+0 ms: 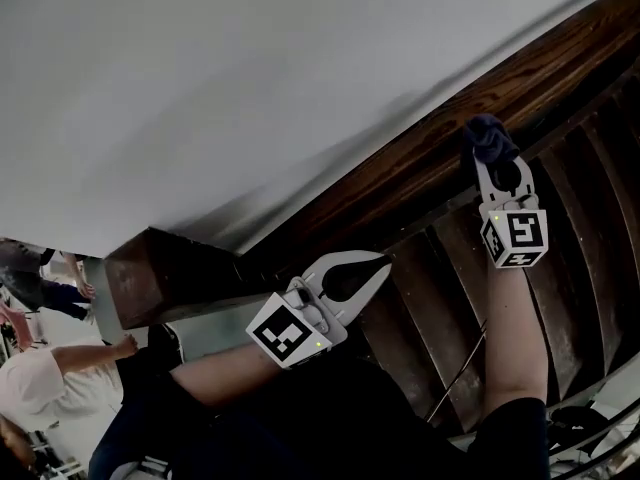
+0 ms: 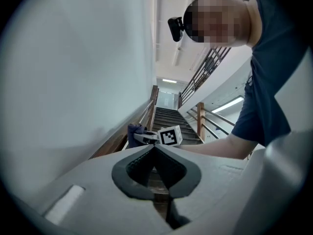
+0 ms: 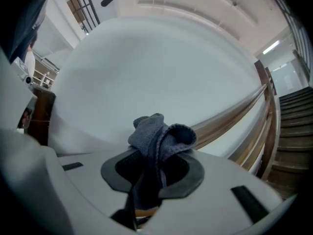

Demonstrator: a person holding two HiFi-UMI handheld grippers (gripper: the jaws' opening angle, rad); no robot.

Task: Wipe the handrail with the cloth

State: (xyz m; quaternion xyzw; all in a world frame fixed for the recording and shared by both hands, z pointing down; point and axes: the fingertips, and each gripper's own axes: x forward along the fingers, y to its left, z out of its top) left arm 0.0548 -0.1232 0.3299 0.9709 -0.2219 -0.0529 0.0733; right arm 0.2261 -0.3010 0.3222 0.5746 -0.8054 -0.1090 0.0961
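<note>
My right gripper [image 1: 490, 158] is shut on a dark blue cloth [image 1: 488, 136], held up against the wooden band along the wall, just above the handrail [image 1: 440, 211]. In the right gripper view the cloth [image 3: 159, 133] bunches out of the jaws of the right gripper [image 3: 157, 151], and the handrail [image 3: 230, 119] runs up to the right beside it; whether they touch cannot be told. My left gripper [image 1: 383, 263] hangs lower over the steps, shut on nothing. The left gripper view shows the left gripper [image 2: 155, 148] with its jaws meeting, and the cloth [image 2: 134, 131] beyond them.
A white wall [image 1: 200, 88] fills the upper left. Dark wooden steps [image 1: 580, 198] run along the right. A thick wooden post [image 1: 165, 278] ends the rail at lower left. A person in a white shirt [image 1: 45, 388] stands below on the left.
</note>
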